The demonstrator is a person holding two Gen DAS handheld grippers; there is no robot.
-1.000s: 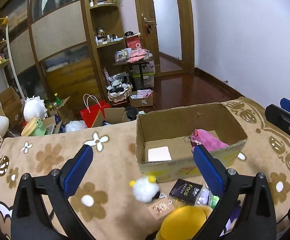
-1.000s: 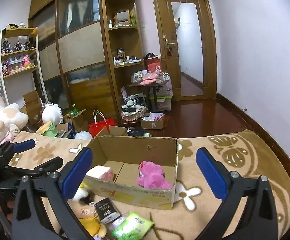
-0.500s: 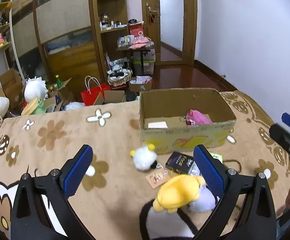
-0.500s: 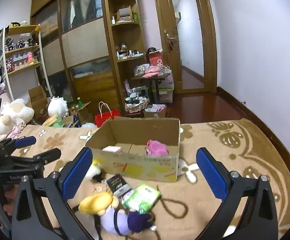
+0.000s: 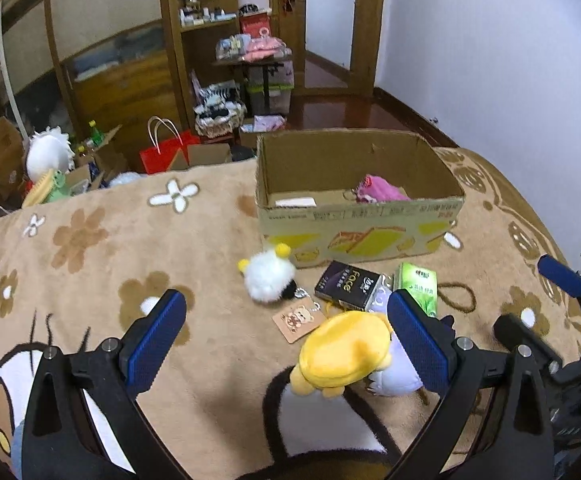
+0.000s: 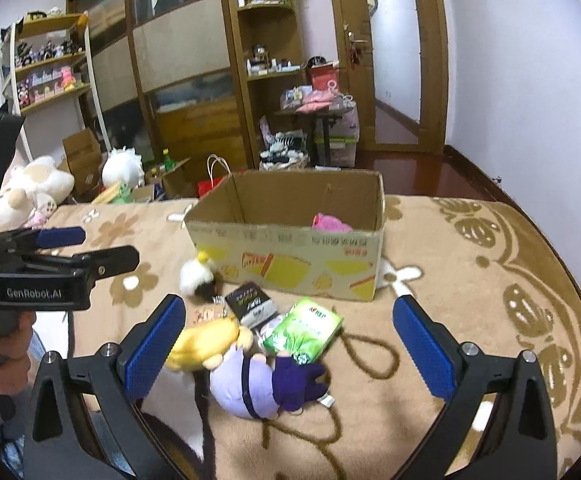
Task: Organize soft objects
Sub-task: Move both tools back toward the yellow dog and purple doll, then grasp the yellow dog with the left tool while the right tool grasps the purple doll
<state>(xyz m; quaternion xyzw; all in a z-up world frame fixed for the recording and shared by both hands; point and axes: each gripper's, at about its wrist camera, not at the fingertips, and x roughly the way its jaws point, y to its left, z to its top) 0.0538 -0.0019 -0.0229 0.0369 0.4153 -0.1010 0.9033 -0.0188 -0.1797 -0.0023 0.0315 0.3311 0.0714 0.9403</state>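
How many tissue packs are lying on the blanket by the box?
2 clearly: a black tissue pack and a green tissue pack, side by side before the cardboard box. A pale wrapper peeks between them; more may hide under the yellow-hatted plush.

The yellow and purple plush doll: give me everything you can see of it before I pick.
The plush doll lies on its side on the patterned blanket, in front of the cardboard box. It has a yellow head, a pale lilac body with a thin dark strap, dark purple end parts and a small white tag. The green tissue pack rests against it. Both grippers are open; neither touches it.
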